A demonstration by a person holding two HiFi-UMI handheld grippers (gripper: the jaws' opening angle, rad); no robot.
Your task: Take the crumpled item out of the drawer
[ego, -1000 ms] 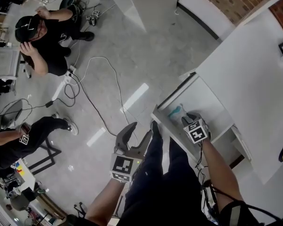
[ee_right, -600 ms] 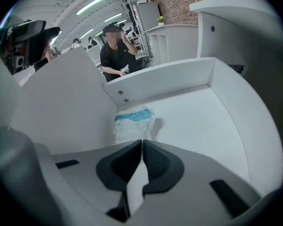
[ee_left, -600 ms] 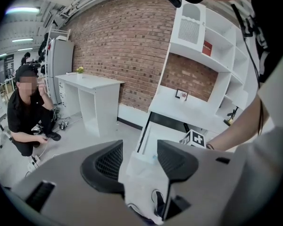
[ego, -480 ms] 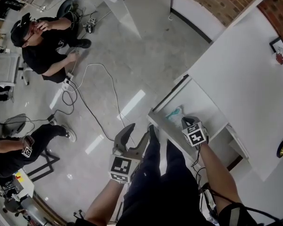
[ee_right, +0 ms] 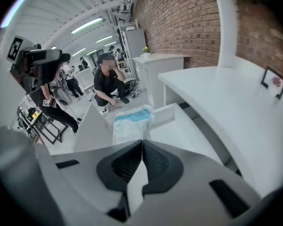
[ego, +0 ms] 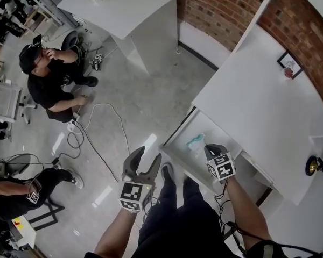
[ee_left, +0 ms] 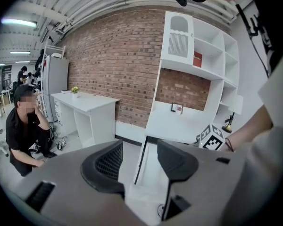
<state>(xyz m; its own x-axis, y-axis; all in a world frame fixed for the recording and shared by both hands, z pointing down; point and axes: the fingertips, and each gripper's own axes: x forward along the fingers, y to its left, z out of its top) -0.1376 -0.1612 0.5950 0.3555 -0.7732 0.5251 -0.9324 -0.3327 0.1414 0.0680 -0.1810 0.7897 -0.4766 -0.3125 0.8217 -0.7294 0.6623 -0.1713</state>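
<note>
Right gripper view: the right gripper point(ee_right: 141, 141) is closed and empty, near the crumpled item point(ee_right: 129, 121) in the drawer point(ee_right: 188, 132). The left gripper point(ee_left: 140, 148) is held wide. The reach step is judged in hand; the jaws must be opened next.

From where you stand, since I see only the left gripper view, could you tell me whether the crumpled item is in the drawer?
Observer: Yes, a white-and-blue packet lies in the open drawer.
Operator: Thank you; where is the right tool?
Observer: Over the drawer, its tips at the packet's near edge.
Operator: Is it open?
Observer: No, its jaws are together; whether they pinch the packet I cannot tell.
</note>
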